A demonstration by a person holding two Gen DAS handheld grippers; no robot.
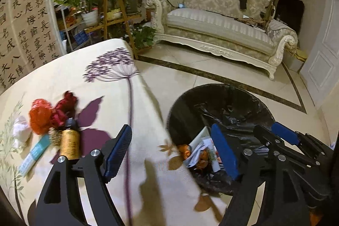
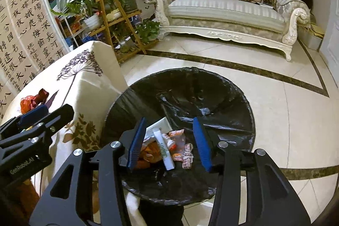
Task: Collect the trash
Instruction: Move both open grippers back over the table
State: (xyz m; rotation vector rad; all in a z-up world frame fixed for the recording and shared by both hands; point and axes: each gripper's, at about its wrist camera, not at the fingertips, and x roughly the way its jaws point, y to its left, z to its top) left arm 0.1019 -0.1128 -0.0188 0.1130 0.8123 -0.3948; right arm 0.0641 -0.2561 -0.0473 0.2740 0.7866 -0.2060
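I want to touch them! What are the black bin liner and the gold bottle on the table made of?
Black bin liner: thin glossy plastic film, judging by its wrinkles and shine. Gold bottle with a black cap: probably metal or shiny plastic; too blurred to tell.

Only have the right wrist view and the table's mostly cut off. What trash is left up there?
Observer: A gold can lies on the table, next to the orange bag.
Operator: Anything else?
Observer: A teal-and-white packet lies flat beside the can.
Operator: Left gripper carrying anything?
Observer: No. The left gripper is open with nothing between its fingers.
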